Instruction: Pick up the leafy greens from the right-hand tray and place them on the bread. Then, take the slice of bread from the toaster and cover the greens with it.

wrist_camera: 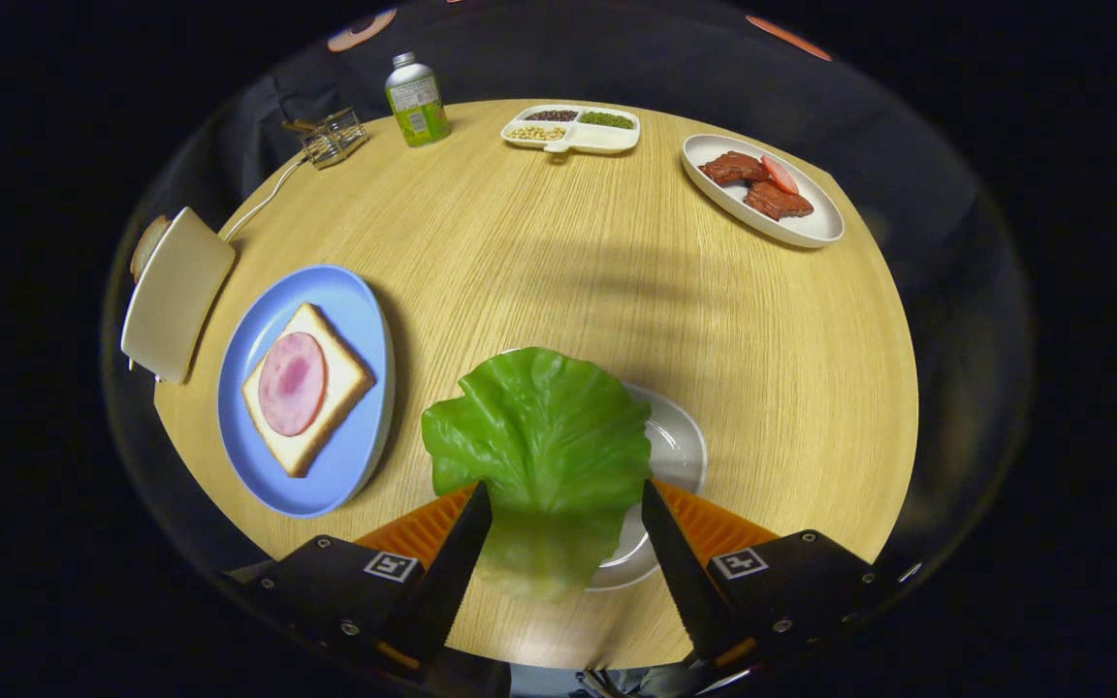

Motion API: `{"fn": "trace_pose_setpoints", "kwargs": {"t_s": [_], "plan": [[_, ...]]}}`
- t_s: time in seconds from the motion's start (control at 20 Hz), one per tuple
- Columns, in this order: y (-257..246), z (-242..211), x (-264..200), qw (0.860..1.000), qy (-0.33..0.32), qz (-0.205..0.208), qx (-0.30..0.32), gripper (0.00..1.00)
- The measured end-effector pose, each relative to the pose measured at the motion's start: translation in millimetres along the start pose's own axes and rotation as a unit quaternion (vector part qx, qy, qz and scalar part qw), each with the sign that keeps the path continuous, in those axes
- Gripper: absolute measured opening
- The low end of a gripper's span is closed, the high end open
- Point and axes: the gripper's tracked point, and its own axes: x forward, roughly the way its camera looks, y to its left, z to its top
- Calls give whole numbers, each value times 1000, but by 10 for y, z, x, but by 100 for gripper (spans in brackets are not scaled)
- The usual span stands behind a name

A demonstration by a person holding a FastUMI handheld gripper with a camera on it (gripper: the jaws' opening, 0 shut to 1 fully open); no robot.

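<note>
A staged kitchen table inside a recording booth: a round wood-grain tabletop (558,291) stands against dark cloth walls. It is laid as for making a sandwich, with a toaster (174,294) on a white cord, a blue plate (345,456) of bread and ham, a white plate of meat slices (815,228), a divided dish of beans (573,129) and a green bottle (416,100).

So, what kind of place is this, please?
Probably a staged kitchen table in a recording booth: a round wooden table, a toaster, and bread on a plate. The gripper holds a lettuce leaf.
</note>
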Motion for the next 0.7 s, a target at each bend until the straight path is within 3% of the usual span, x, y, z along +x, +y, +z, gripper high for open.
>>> {"fn": "trace_pose_setpoints", "kwargs": {"t_s": [0.25,0.4,0.55,0.7], "plan": [[12,-44,126,1000,20,-3,-9,94],[49,-43,142,1000,27,6,-1,84],[37,-41,147,999,40,6,1,81],[22,-34,142,999,37,1,12,56]]}}
